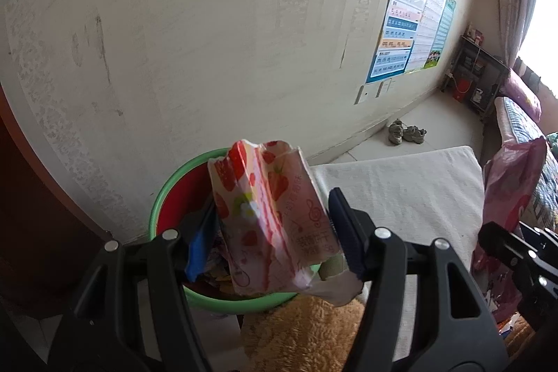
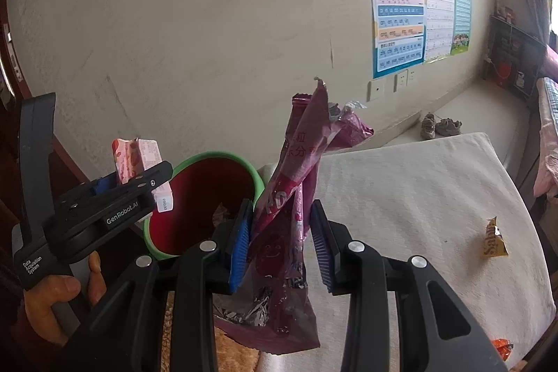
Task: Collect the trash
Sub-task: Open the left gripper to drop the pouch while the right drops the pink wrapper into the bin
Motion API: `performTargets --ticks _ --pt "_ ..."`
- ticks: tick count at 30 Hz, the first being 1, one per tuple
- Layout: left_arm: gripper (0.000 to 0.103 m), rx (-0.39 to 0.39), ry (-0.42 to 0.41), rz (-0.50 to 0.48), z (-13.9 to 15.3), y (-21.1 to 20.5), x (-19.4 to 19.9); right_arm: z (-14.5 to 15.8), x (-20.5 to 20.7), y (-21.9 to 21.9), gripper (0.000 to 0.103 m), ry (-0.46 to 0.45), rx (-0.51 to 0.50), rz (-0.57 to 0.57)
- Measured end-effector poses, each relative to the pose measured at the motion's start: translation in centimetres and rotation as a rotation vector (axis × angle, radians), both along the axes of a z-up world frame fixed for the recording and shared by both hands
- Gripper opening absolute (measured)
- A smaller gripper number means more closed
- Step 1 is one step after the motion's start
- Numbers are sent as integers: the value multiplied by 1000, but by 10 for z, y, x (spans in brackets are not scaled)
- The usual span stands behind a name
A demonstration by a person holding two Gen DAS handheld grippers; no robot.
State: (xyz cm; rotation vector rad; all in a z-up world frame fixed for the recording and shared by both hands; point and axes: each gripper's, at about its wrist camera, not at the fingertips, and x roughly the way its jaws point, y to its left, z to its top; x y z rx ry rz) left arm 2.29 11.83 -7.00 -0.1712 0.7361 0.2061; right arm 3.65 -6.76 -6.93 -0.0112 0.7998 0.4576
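Observation:
My left gripper (image 1: 272, 239) is shut on a crumpled pink-and-white strawberry-print wrapper (image 1: 265, 208), held upright over the near rim of a green bin (image 1: 164, 190) with a red liner. Some litter lies inside the bin. My right gripper (image 2: 280, 239) is shut on a tall magenta snack bag (image 2: 289, 162) with a foil inside, just right of the bin's rim (image 2: 209, 157). The right wrist view also shows the left gripper (image 2: 139, 176) with its wrapper (image 2: 137, 156) at the bin's left side, a hand (image 2: 52, 295) gripping its handle. The magenta bag (image 1: 512, 176) shows at the right edge of the left wrist view.
A white mat (image 2: 418, 197) lies right of the bin, with a yellow wrapper (image 2: 493, 239) and an orange wrapper (image 2: 502, 346) on it. Brown fuzzy fabric (image 1: 307, 333) sits below the grippers. The wall is close behind the bin. Shoes (image 1: 406, 131), a shelf and a bed stand farther right.

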Motion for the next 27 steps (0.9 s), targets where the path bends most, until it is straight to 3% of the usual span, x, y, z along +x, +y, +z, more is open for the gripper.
performTargets --ticks 27 --pt "59 8 50 78 -25 43 9 -11 45 54 34 4 -43 102"
